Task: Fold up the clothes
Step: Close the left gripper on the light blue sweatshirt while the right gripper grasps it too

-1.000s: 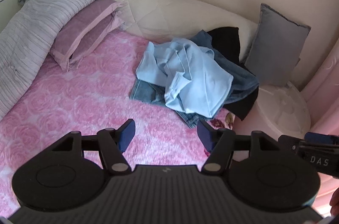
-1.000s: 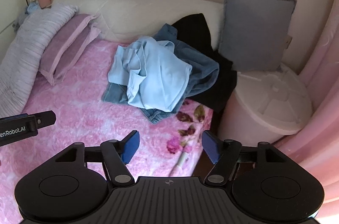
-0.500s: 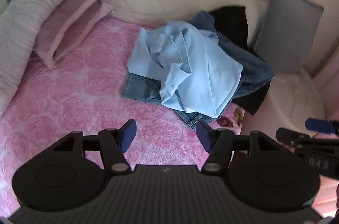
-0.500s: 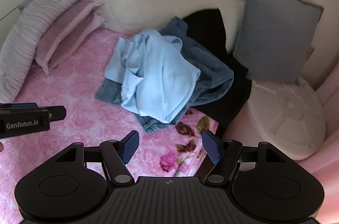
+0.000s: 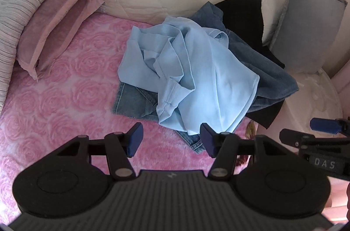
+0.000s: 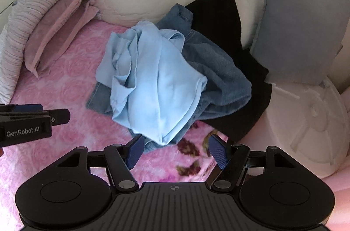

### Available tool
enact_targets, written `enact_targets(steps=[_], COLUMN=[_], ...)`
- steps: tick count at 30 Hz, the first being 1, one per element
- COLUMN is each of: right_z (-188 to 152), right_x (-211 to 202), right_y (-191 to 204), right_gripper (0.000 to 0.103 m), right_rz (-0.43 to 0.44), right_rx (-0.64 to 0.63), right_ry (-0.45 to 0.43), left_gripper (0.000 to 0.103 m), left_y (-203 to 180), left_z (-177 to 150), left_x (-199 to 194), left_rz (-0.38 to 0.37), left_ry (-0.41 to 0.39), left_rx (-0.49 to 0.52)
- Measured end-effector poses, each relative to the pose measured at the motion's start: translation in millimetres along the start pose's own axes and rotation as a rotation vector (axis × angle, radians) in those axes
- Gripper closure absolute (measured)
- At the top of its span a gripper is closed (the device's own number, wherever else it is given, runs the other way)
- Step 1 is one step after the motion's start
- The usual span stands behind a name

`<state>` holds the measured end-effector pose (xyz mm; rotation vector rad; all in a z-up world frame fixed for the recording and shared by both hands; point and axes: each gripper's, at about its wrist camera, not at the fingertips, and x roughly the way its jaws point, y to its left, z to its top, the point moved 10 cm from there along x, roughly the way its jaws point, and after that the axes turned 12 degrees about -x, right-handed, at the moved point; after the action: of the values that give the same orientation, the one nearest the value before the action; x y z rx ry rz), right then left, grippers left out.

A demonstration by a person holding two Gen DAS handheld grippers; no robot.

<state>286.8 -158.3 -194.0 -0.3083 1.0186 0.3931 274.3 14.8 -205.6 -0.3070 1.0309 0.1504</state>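
Fingers: left gripper jaws wide, nothing between them; right gripper likewise wide and empty. Shirt, pale blue, crumpled, lies ahead of both pairs, not yet touched, atop jeans and a black garment on the pink bed. Shirt's near hem sits just beyond the right fingers, so that hand looks nearer. Long axis unclear in the heap. Both grippers point steeply down, side by side.
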Motion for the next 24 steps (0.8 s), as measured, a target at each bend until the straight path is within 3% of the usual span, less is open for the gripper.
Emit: enact_targets(steps=[24], right_z=[55], right_x=[96], right_y=[-36], right_gripper=[0.034], right_rz=[0.035], right_rx=[-0.007], right_ry=[0.057], left_gripper=[0.05], left_y=[-1], left_z=[48], left_x=[101], left_rz=[0.024], left_ry=[0.086], left_rx=[-0.021])
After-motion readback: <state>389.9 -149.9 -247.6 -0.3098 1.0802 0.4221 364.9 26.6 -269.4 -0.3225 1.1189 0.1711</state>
